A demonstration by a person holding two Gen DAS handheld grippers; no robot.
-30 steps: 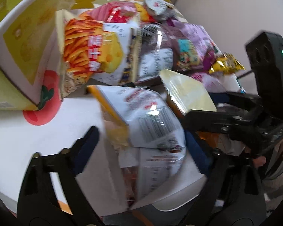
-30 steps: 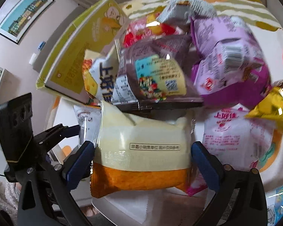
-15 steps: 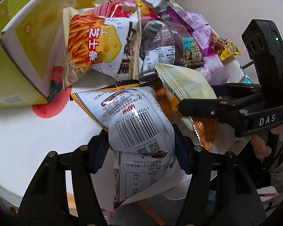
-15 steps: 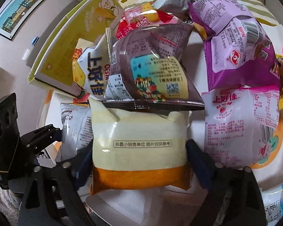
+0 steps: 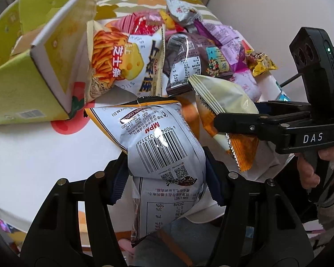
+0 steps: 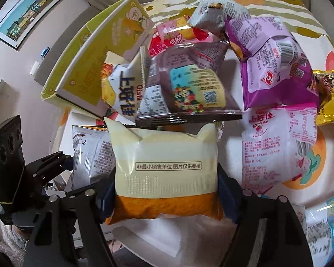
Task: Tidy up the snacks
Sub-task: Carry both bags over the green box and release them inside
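My left gripper point(image 5: 167, 178) has its jaws closing, and both pads press the sides of a white snack bag with a barcode point(image 5: 158, 138), held a little above the table. That bag also shows in the right wrist view as the white bag point(image 6: 91, 153) beside the left gripper point(image 6: 66, 162). My right gripper point(image 6: 167, 193) is closing too, its pads against the sides of a cream and orange snack bag point(image 6: 167, 155). From the left wrist camera, the right gripper point(image 5: 236, 113) clamps the cream bag point(image 5: 222, 93) just right of the white one.
An open yellow-green carton point(image 5: 22, 84) lies at the left. Beyond the held bags is a pile: a cheese-stick bag point(image 5: 122, 66), a brown bag point(image 6: 189, 84), a purple bag point(image 6: 273, 66), a pink-and-white bag point(image 6: 278, 146) and a gold bag point(image 6: 329, 95). The patterned tablecloth point(image 5: 33, 155) shows at the near left.
Both grippers' jaws have narrowed from wide apart onto their bags. The left one has raised the white bag a little; the right one has stayed where it was.
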